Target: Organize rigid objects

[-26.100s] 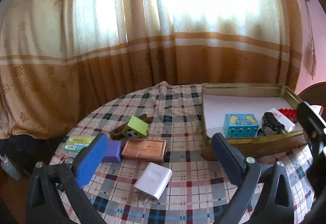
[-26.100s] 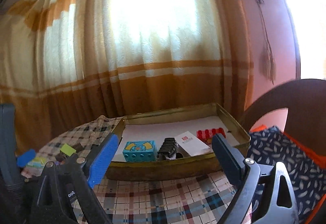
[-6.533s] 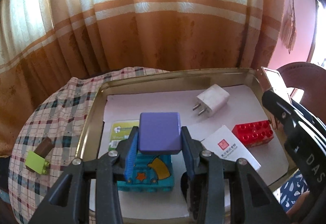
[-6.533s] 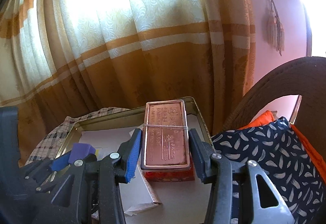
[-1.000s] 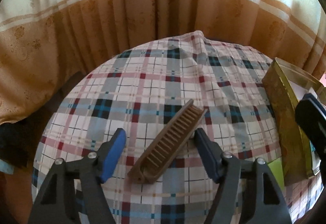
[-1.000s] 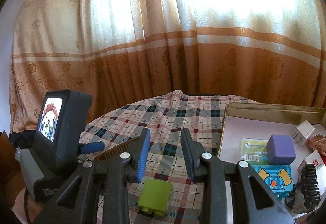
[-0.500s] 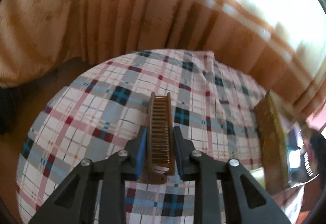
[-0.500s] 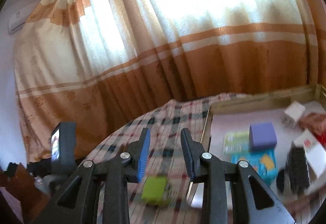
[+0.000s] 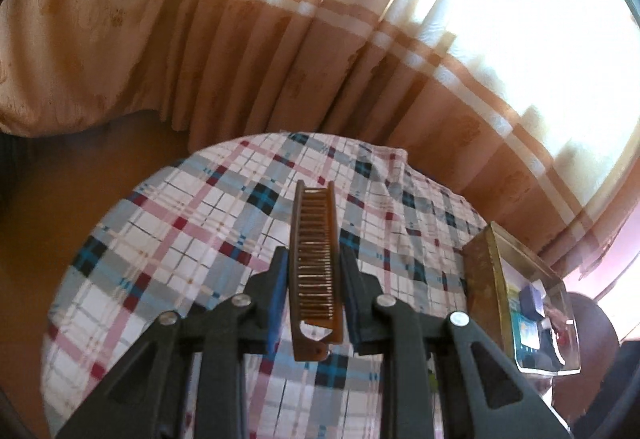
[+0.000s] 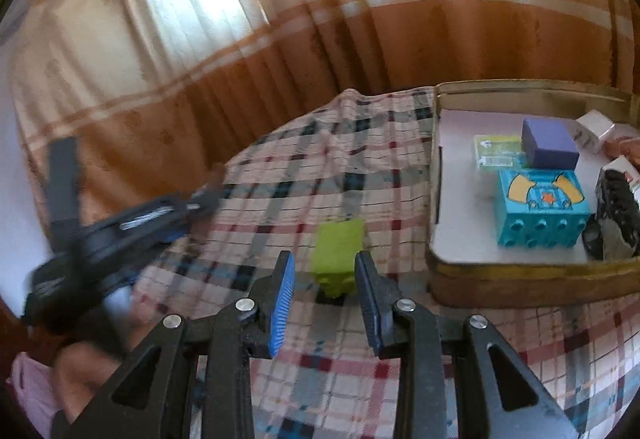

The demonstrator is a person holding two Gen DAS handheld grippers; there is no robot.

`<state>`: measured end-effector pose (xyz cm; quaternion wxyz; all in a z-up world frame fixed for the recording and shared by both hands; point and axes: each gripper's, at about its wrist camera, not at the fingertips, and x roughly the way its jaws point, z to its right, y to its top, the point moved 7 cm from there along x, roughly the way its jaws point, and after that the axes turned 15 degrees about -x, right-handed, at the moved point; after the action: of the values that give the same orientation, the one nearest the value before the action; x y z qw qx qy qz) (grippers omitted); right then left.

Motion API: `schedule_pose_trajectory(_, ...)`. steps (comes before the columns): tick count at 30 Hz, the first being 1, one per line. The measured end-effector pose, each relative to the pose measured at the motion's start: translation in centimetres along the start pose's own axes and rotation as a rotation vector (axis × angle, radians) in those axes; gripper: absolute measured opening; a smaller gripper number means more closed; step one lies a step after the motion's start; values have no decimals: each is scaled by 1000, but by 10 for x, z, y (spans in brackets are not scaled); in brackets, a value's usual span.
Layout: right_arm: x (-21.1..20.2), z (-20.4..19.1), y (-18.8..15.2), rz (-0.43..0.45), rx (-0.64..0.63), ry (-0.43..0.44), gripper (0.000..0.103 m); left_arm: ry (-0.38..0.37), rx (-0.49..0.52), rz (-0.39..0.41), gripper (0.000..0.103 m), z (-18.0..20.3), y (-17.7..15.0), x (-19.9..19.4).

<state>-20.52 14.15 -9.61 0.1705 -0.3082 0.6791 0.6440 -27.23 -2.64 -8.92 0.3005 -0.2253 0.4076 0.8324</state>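
Observation:
My left gripper (image 9: pixel 312 259) is shut on a brown comb (image 9: pixel 316 223), which stands teeth-up between the pads above the plaid tablecloth (image 9: pixel 192 223). In the right wrist view the left gripper (image 10: pixel 120 223) is a dark blur at the left. My right gripper (image 10: pixel 324 263) hovers low over the cloth, its jaws opening. A lime-green block (image 10: pixel 340 251) sits on the cloth at the fingertips, close to the right pad and clear of the left one. The gold tin tray (image 10: pixel 436 199) lies to the right.
The tray (image 9: pixel 480 279) holds a purple block (image 10: pixel 550 143), a teal toy block (image 10: pixel 542 211), a black object (image 10: pixel 616 215), a white charger (image 10: pixel 596 125) and a green card (image 10: pixel 496 151). Orange curtains hang behind the round table. A person's hand (image 10: pixel 80 371) shows at lower left.
The left gripper closed on the comb, rolled and lifted it off the cloth. The right gripper dropped toward the green block and its jaws have spread apart.

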Motion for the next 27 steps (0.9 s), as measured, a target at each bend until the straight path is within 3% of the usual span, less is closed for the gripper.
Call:
schedule_pose_trajectory(3, 16, 0, 2, -42, -10, -15, 55, 6, 3, 12, 24, -1, 1, -12)
schedule_pose_trajectory(8, 34, -1, 6, -74, -53, -47, 55, 51, 33, 38, 24, -3, 0, -22)
schedule_pose_trajectory(10, 39, -4, 5, -97, -103, -73, 54, 61, 36, 41, 24, -5, -4, -25)
schedule_pose_trajectory(11, 41, -6, 4, -117, -126, -74, 38, 69, 39, 44, 24, -6, -6, -26)
schedule_pose_trajectory(12, 44, -7, 2, -129, -130, -48, 34, 84, 46, 50, 24, -7, -9, -28)
schedule_pose_trajectory(15, 39, -3, 0, -127, -121, -32, 34, 113, 63, 63, 24, -8, -16, -32)
schedule_pose_trajectory(18, 28, -3, 3, -71, -124, 14, 34, 119, 66, 68, 24, -8, -24, -36)
schedule_pose_trajectory(21, -1, -3, 10, 42, -124, 40, 34, 122, 83, 72, 24, -3, -33, -40)
schedule_pose_trajectory(27, -44, 8, 17, 179, -102, 5, 34, 118, 135, 102, 24, 18, -51, -49)
